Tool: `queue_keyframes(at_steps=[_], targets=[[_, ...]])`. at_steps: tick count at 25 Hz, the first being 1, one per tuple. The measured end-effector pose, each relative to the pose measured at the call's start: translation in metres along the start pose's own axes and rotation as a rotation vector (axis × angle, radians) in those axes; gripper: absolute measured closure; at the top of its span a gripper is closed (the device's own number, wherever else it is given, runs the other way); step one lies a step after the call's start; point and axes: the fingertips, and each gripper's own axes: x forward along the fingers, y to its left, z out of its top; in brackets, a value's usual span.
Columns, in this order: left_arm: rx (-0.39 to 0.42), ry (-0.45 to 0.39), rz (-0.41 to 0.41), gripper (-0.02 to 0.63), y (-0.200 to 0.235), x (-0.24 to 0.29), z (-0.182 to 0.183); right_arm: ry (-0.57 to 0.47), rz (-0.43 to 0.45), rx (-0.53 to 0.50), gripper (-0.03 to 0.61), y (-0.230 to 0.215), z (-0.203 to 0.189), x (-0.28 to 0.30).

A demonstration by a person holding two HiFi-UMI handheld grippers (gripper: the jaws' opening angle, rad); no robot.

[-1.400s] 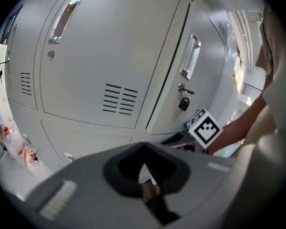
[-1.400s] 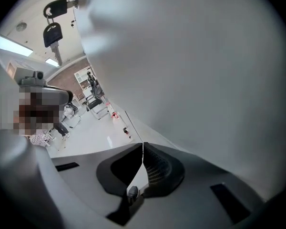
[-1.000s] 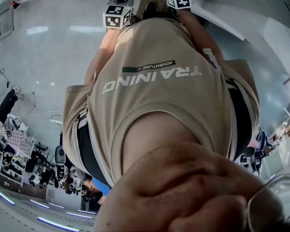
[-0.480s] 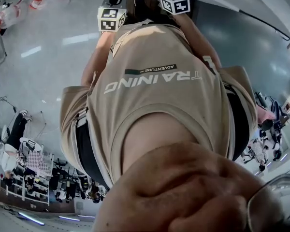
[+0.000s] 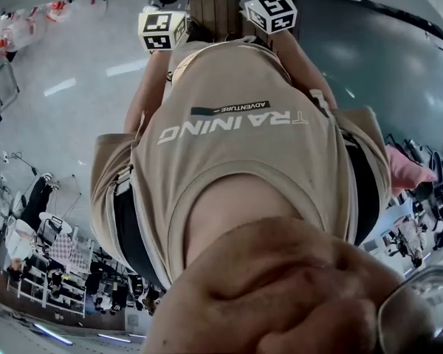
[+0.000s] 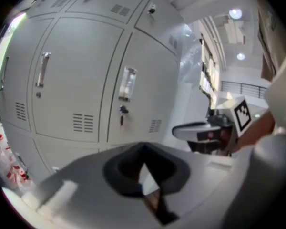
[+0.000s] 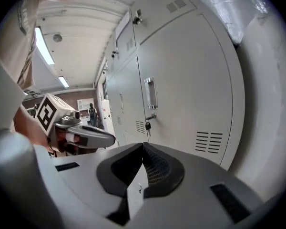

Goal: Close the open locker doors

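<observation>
Grey locker doors (image 6: 81, 80) fill the left gripper view; those I see lie flush, each with a metal handle (image 6: 127, 84), and a key hangs under one. In the right gripper view another row of lockers (image 7: 186, 80) runs away from me, doors flush, with a handle (image 7: 150, 93) above a small padlock (image 7: 147, 126). My left gripper (image 6: 143, 150) and right gripper (image 7: 143, 146) both point at the lockers with their jaw tips together, holding nothing. In the head view only their marker cubes (image 5: 162, 29) (image 5: 272, 11) show past the person's beige shirt (image 5: 236, 124).
Red-and-white bags (image 6: 2, 175) lie on the floor at the lockers' left end. A person (image 7: 91, 112) stands far down the corridor. Clear plastic sheeting (image 7: 229, 4) hangs above the right lockers. Shelves of goods (image 5: 52, 264) show behind the person.
The head view has swung slightly; both marker cubes sit a bit lower and further apart, and a dark wooden strip now shows between them. Both grippers stay shut.
</observation>
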Motion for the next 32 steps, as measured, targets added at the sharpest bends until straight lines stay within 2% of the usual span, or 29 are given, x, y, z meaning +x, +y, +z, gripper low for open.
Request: queue_keyframes(at_steps=[5, 10, 15, 19, 23, 26, 32], targets=[[0.025, 0.000, 0.067, 0.615, -0.035, -0.006, -0.006, -0.067, 0.070, -0.051, 0.565, 0.009, -0.001, -0.044], [0.111, -0.041, 0.128, 0.615, -0.092, -0.030, 0.012, -0.137, 0.175, 0.010, 0.565, 0.017, -0.014, -0.090], [0.109, -0.128, 0.157, 0.615, -0.143, -0.074, 0.036, -0.231, 0.201, -0.036, 0.565, 0.037, 0.014, -0.135], [0.124, -0.203, 0.168, 0.615, -0.140, -0.100, 0.052, -0.226, 0.199, -0.085, 0.565, 0.060, 0.030, -0.146], [0.120, -0.266, 0.137, 0.615, -0.153, -0.109, 0.068, -0.231, 0.121, -0.095, 0.565, 0.053, 0.047, -0.169], [0.144, -0.268, 0.092, 0.615, -0.152, -0.118, 0.074, -0.221, 0.083, -0.095, 0.565, 0.059, 0.047, -0.175], [0.134, -0.226, 0.085, 0.615, -0.121, -0.126, 0.059, -0.193, 0.088, -0.120, 0.565, 0.084, 0.047, -0.154]])
